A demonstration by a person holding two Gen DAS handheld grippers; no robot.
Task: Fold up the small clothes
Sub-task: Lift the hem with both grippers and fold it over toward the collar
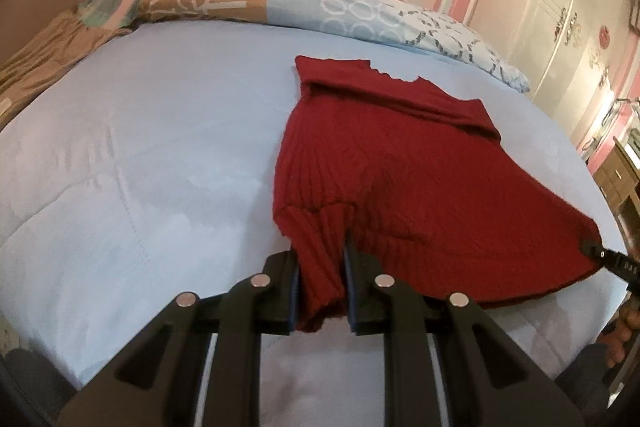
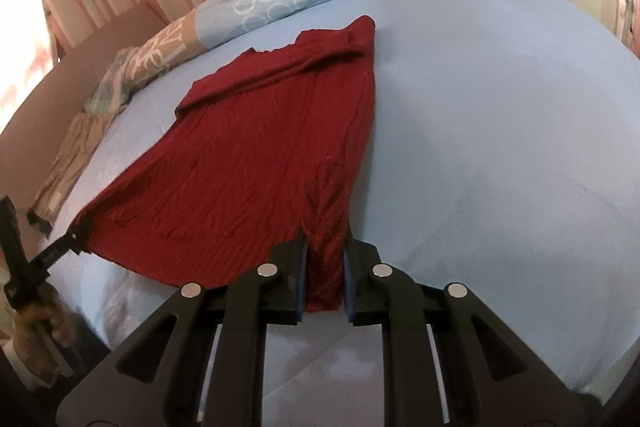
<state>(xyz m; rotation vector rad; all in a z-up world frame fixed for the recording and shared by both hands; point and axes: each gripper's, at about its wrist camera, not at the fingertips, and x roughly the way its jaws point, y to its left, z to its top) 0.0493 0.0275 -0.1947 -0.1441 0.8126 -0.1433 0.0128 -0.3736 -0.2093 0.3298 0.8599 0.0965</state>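
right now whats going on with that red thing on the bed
A person is folding a dark red ribbed knit garment on a bed with a light blue sheet. The left gripper and the right gripper are each shut on a near corner of it, with the near edge raised off the sheet. The far end lies flat near the patterned pillows.

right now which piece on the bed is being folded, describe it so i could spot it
Start at the wide pale blue bed below the pink striped wall. In its middle lies a dark red ribbed knit garment, its near edge pinched by the left gripper and right gripper. It is the only solid red item; the patterned pillows behind are pale.
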